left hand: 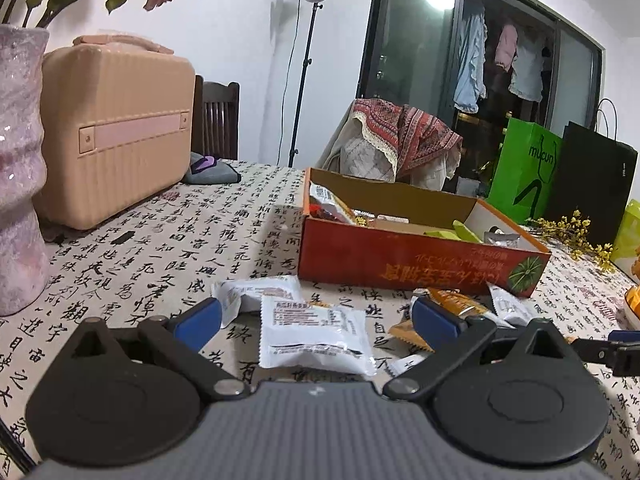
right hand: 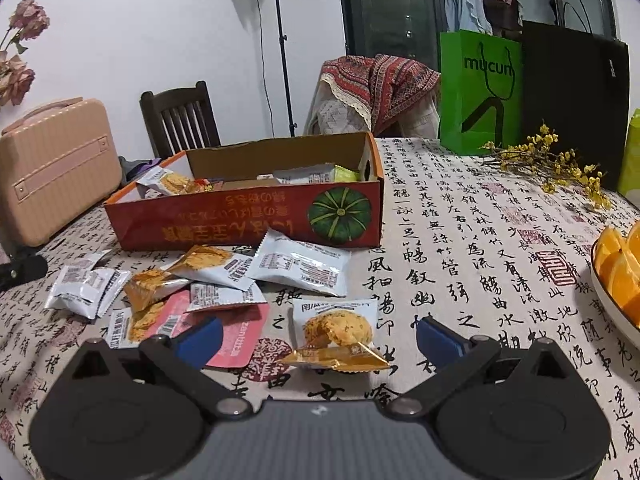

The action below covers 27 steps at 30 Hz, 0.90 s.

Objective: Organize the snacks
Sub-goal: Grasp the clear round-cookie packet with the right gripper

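1. I see the desk (right hand: 460, 240) covered with a calligraphy cloth.
2. On it stand an orange carton (right hand: 248, 220), a pink case (left hand: 116, 136) and a green bag (right hand: 480, 92).
3. Loose snack packets (right hand: 300, 264) lie before the carton.

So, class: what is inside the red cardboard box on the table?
The red box holds several snack packets: a white cookie packet at one end, a green packet at the other. Its front wall hides the box floor and whatever lies lower.
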Tool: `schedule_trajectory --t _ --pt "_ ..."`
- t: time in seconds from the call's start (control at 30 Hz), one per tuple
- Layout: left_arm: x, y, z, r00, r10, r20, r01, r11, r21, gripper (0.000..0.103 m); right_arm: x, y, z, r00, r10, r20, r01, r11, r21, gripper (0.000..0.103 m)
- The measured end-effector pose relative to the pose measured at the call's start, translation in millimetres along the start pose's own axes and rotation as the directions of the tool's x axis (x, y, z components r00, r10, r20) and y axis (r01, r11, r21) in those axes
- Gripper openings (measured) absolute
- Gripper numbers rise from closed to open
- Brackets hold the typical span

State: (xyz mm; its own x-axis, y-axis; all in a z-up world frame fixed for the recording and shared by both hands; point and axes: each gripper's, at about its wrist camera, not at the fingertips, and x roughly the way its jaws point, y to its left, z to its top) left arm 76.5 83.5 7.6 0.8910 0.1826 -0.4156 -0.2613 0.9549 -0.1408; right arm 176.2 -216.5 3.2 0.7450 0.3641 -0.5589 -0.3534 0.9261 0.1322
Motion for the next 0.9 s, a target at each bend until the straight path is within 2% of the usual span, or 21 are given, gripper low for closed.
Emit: schedule_trajectory --t 0.43,0.63,0.73,0.83,0.87,0.9 --pt "10.3 8.5 -1.3 1.000 0.003 -0.015 -0.003 1.000 -0.014 0.103 21.6 7.3 7.7 0.999 -0.015 -0.041 0.014 1.000 -0.015 0.103" --pt "13.8 12.5 -2.7 1.000 0.010 -0.023 -0.010 1.000 -0.024 0.103 39.0 0.3 7.6 0.993 -0.074 -0.092 0.074 0.997 0.004 0.100" --pt "16.4 11.5 -2.8 0.999 0.009 -0.031 -0.009 1.000 -0.025 0.103 45.7 -4.4 4.1 0.990 -0.082 -0.116 0.084 0.996 0.010 0.085" --pt "18.4 8.4 -3.9 0.999 0.009 -0.040 -0.010 1.000 -0.017 0.103 45.5 -3.8 1.7 0.990 -0.094 -0.106 0.093 0.996 -0.012 0.073" --pt "18.8 7.8 -4.2 0.999 0.009 -0.042 -0.010 1.000 -0.017 0.103 44.4 -3.5 1.0 0.991 -0.091 -0.098 0.090 0.996 -0.017 0.061" --pt "18.6 7.3 -4.9 0.999 0.010 -0.044 -0.011 1.000 -0.016 0.103 43.2 -3.7 0.6 0.992 -0.089 -0.090 0.088 0.996 -0.021 0.055"
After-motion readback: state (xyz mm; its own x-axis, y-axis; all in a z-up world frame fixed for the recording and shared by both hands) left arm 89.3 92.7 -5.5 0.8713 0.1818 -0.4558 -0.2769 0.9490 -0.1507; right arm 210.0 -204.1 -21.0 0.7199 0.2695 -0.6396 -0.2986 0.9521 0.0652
